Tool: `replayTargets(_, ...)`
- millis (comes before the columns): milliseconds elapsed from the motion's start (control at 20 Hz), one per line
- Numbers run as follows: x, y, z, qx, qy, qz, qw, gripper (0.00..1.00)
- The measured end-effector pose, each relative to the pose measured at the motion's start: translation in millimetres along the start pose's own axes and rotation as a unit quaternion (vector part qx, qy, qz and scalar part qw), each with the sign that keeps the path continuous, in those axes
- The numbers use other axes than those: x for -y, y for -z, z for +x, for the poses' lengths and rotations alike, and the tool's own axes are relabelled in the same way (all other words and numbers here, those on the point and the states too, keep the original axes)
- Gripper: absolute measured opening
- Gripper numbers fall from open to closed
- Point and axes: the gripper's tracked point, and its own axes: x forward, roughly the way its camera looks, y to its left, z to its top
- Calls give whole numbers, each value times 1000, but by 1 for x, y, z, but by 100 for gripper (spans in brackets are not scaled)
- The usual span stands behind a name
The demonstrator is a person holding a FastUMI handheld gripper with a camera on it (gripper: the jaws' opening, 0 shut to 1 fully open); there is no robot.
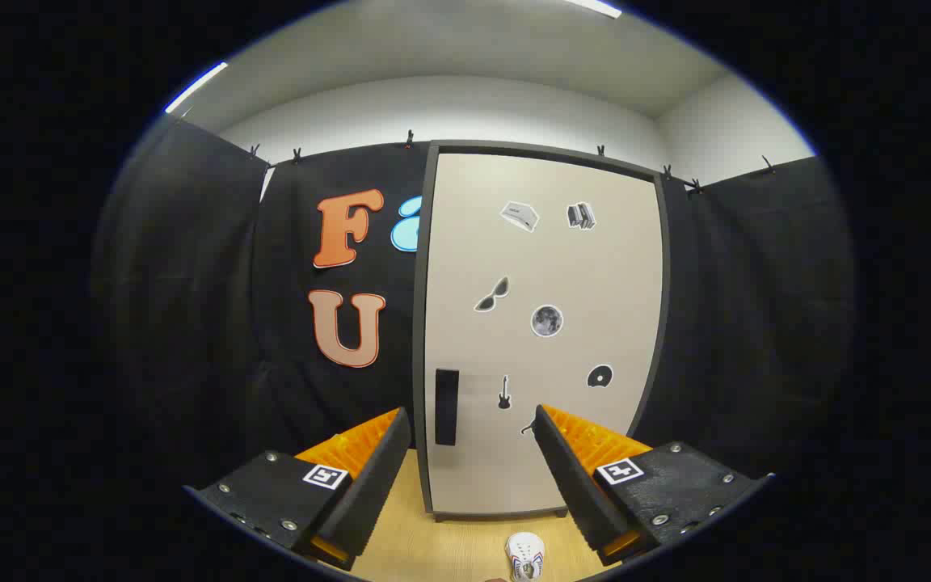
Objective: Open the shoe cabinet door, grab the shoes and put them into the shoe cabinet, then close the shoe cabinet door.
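the fingers stand wide apart with nothing between them. just below and between them a white shoe lies on the wooden floor. beyond it the cabinet stands upright, its door shut, a dark handle near its lower left edge, small stickers scattered across it.

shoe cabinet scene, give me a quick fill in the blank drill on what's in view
1. The shoe cabinet door is ____.
2. The dark handle sits near the door's lower ____ corner.
3. The tool is ____, holding nothing.
4. The white shoe lies on the ____ floor.

Missing words: closed; left; open; wooden
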Motion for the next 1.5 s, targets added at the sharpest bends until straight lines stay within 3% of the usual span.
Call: replayTargets(1500, -33, 31, 48, -29, -19, 5, 999, 96)
